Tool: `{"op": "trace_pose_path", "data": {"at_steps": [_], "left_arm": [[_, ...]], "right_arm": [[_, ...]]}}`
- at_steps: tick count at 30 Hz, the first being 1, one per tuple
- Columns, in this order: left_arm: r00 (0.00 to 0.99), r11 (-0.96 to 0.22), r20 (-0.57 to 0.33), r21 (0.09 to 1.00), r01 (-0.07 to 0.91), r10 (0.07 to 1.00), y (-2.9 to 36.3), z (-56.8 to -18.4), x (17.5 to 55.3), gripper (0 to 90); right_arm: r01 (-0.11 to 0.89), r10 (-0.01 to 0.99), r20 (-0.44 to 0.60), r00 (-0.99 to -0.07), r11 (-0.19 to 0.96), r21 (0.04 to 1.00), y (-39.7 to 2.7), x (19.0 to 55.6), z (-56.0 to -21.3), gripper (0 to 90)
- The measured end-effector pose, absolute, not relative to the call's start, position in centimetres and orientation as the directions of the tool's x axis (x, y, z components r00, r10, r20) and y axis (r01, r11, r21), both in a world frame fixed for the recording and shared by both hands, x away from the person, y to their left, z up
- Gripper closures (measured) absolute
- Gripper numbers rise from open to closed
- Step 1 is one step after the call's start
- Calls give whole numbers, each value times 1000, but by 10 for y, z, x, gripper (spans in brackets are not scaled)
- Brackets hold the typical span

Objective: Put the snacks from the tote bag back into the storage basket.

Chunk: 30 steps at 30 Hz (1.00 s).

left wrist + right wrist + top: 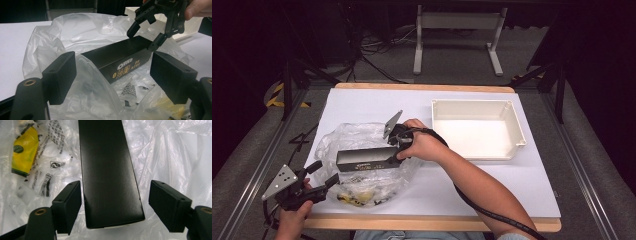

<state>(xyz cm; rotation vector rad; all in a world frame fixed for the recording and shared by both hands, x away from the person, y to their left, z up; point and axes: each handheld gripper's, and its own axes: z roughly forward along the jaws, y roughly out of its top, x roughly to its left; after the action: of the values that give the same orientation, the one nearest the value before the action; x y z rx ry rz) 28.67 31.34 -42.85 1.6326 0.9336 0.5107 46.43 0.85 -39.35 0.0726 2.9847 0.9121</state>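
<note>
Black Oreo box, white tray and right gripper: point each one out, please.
Black Oreo box [120, 53]: left gripper view, on its dark top face.
White tray [518, 120]: high view, on its right wall.
Right gripper [115, 202]: right gripper view, midway between its fingertips, over the box's near end.

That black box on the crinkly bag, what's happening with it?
A person holds a gripper in each hand. The right gripper is at one end of the long black cookie box, its open jaws on either side, not squeezing yet. The box lies on a clear plastic bag. The left gripper waits open near the bag's edge. A white bin sits at the right.
</note>
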Motion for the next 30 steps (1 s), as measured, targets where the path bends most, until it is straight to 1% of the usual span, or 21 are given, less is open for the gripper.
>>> {"op": "trace_pose_path", "data": {"at_steps": [14,15,16,17,25,30], "left_arm": [[592,-54,-147,950,307,792,314,-428,287,220],[591,-53,-146,951,306,793,314,-429,287,220],[592,-55,-146,949,309,792,314,-428,287,220],[592,-55,-146,949,309,792,314,-428,287,220],[592,-53,-148,950,308,792,313,-429,287,220],[592,-52,-148,950,308,792,314,-429,287,220]], "right_arm": [[28,31,2,-1000,851,524,15,465,-407,344],[27,29,5,-1000,853,521,15,465,-408,358],[26,19,18,-1000,856,516,15,466,-409,398],[19,17,10,-1000,854,519,15,466,-409,407],[-8,-8,-2,-1000,859,511,15,464,-407,429],[-16,-17,-4,-1000,858,513,14,463,-398,433]]}}
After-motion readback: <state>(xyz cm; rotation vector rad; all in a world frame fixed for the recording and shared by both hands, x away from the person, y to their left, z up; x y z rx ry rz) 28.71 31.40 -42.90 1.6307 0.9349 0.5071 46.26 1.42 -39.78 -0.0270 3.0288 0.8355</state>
